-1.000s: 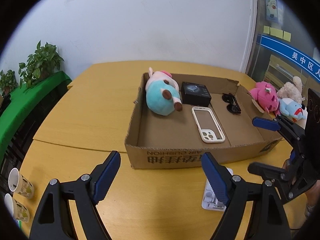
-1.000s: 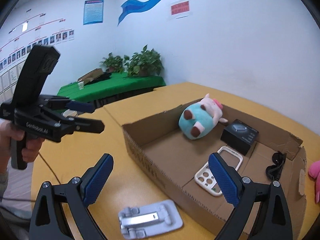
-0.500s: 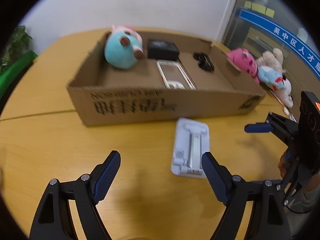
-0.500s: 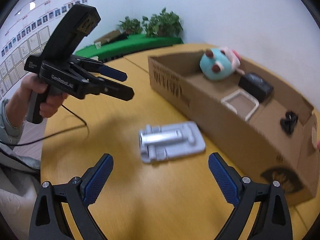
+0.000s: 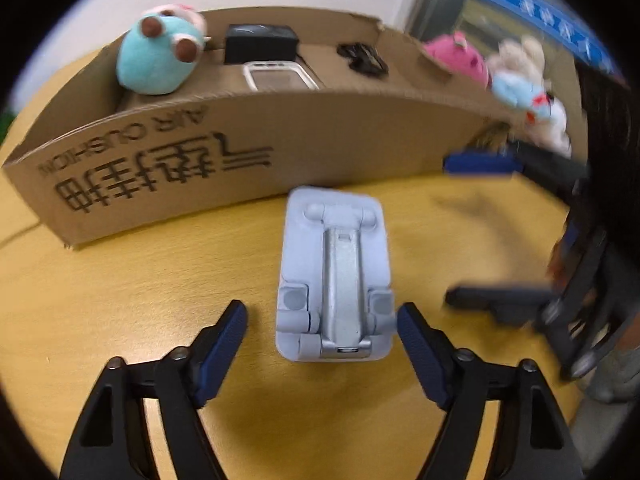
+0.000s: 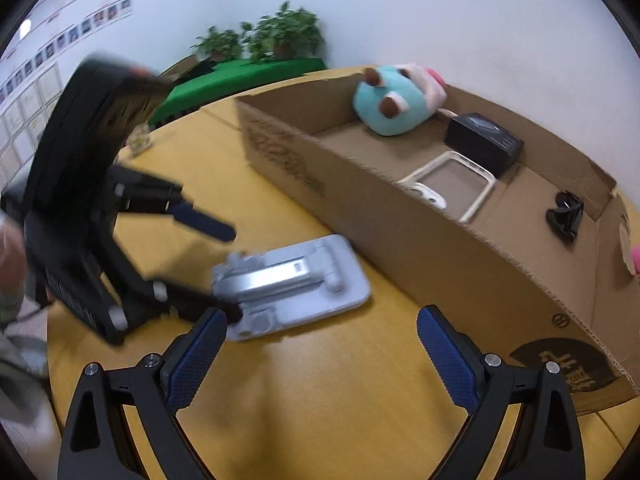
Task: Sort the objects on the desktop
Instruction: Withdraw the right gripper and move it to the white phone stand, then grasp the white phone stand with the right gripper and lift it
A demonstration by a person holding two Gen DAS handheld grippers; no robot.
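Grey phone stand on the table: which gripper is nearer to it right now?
Left. The left gripper is open with its fingers on either side of the phone stand's near end. The right gripper is open too, off to the stand's side.

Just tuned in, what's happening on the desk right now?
The left tool is open, its fingers straddling the near end of the grey folding phone stand lying flat on the table before the cardboard box. The right tool hovers open nearby. A plush toy, phone case and black box are already boxed.
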